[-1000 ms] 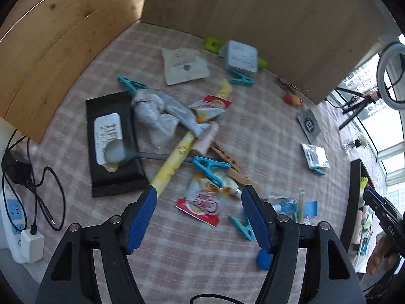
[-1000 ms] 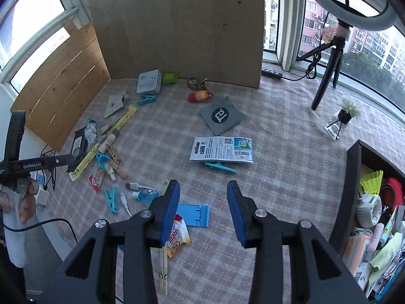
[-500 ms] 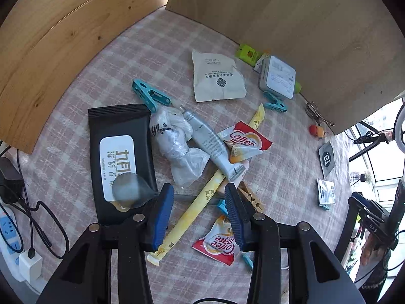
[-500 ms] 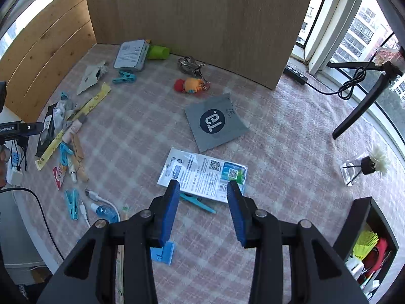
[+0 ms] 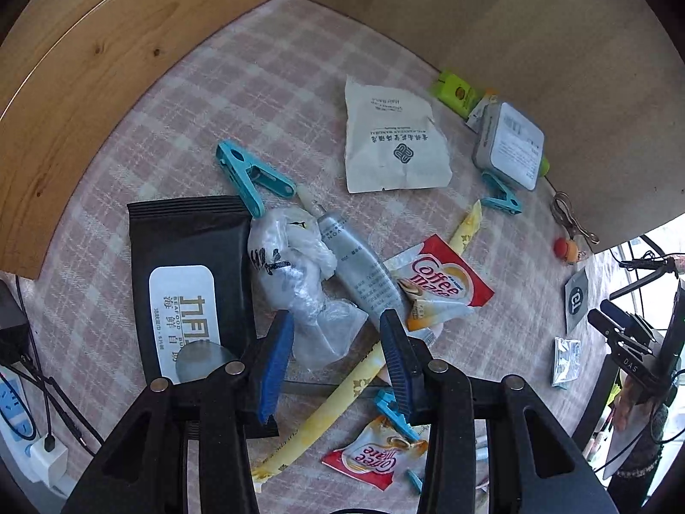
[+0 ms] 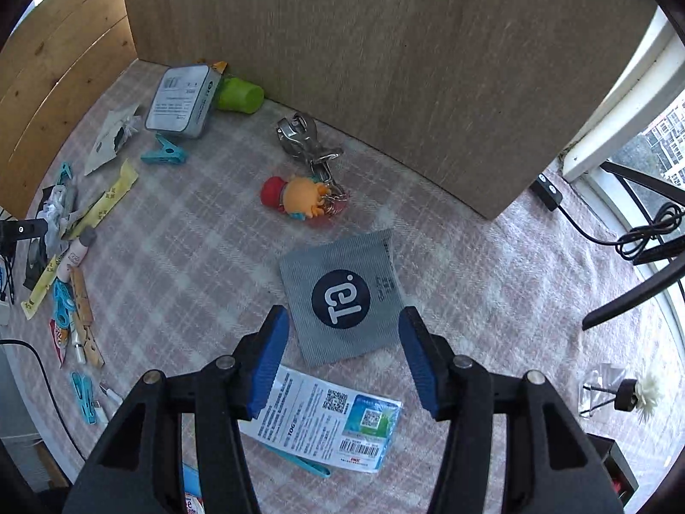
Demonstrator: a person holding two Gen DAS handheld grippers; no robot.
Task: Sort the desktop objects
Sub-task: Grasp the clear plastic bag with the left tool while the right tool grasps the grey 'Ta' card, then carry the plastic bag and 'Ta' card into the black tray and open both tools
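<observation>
My left gripper point(image 5: 338, 355) points down over a heap of clutter, jaws half apart. The tail of a crumpled clear plastic bag point(image 5: 299, 282) lies under the gap, and I cannot see the pads pressing on it. Beside the bag are a grey tube point(image 5: 364, 274), a Coffee mate sachet point(image 5: 441, 287), a long yellow sachet point(image 5: 325, 415) and a black wipes pack point(image 5: 188, 291). My right gripper point(image 6: 344, 355) hangs over a grey pouch point(image 6: 342, 300) with a dark round logo. Its jaws are opening and nothing is gripped.
Wooden boards point(image 6: 385, 64) wall the checked cloth at the back and left. Near them lie a tin point(image 6: 184, 100), a green cup point(image 6: 239, 94), a metal clip point(image 6: 299, 132) and an orange toy keychain point(image 6: 299, 197). A printed packet point(image 6: 325, 424) lies under the right gripper; pegs point(image 6: 85, 312) lie at left.
The left gripper narrowed its jaws and came down closer over the bag and tube. The right gripper travelled from the printed packet to over the grey pouch, and its jaws widened.
</observation>
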